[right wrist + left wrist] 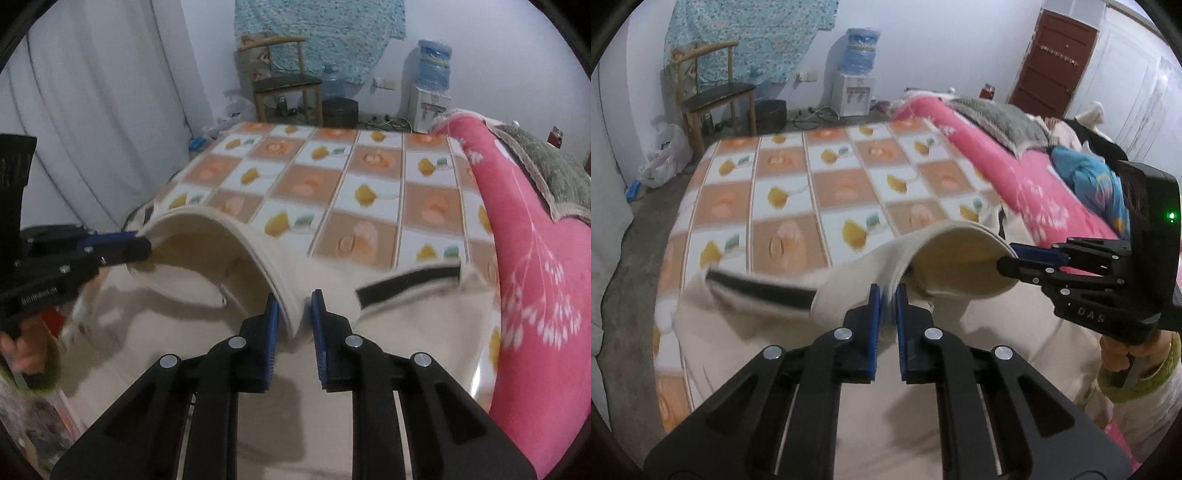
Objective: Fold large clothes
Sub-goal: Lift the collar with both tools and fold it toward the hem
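Note:
A large cream garment (923,369) with a black band (764,288) lies on the near part of the bed. Its hem edge arches up between the two grippers. My left gripper (886,299) is shut on one end of that hem. My right gripper (293,308) is shut on the other end; it also shows at the right of the left wrist view (1006,258). The left gripper shows at the left of the right wrist view (144,242). In the right wrist view the garment (295,406) spreads below the grippers, its black band (406,282) to the right.
The bed has an orange-and-white checked sheet (820,184). A pink quilt (535,277) with grey and blue cloths is piled along its right side. A wooden chair (713,92), a water dispenser (855,81), a dark bin and a white bag stand beyond the bed. White curtains (92,110) hang at left.

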`<state>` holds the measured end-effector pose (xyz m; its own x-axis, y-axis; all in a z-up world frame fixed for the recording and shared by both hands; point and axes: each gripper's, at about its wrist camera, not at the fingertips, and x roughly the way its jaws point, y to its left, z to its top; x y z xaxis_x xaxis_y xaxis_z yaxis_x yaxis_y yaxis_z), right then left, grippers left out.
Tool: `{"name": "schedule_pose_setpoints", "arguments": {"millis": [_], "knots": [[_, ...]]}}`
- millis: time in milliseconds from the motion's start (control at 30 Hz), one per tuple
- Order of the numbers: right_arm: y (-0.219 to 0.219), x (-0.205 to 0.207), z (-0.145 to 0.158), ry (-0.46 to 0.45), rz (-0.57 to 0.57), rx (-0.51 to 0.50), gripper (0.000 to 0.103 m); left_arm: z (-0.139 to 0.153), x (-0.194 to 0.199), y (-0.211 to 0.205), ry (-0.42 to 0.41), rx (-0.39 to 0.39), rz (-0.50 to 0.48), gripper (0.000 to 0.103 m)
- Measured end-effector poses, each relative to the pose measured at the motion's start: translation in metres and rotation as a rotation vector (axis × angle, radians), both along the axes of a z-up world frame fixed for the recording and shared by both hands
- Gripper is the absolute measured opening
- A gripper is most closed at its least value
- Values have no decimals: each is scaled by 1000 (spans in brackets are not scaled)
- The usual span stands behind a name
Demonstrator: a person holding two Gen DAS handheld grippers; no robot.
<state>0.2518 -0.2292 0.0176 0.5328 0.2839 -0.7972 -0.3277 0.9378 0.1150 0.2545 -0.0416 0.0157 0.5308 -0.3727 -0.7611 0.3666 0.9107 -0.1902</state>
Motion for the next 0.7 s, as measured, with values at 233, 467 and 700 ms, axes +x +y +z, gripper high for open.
{"name": "schedule_pose_setpoints", "arguments": {"millis": [233,467,700], "knots": [[-23,-24,-54,178,-39,-20,33,-62,-26,25,143,34,56,25],[-58,-38,5,48,-77,108,33,-21,-38,70,36,-116,93,25],[-2,15,-11,67,-45,161,33,-21,13,18,48,-117,94,25]]}}
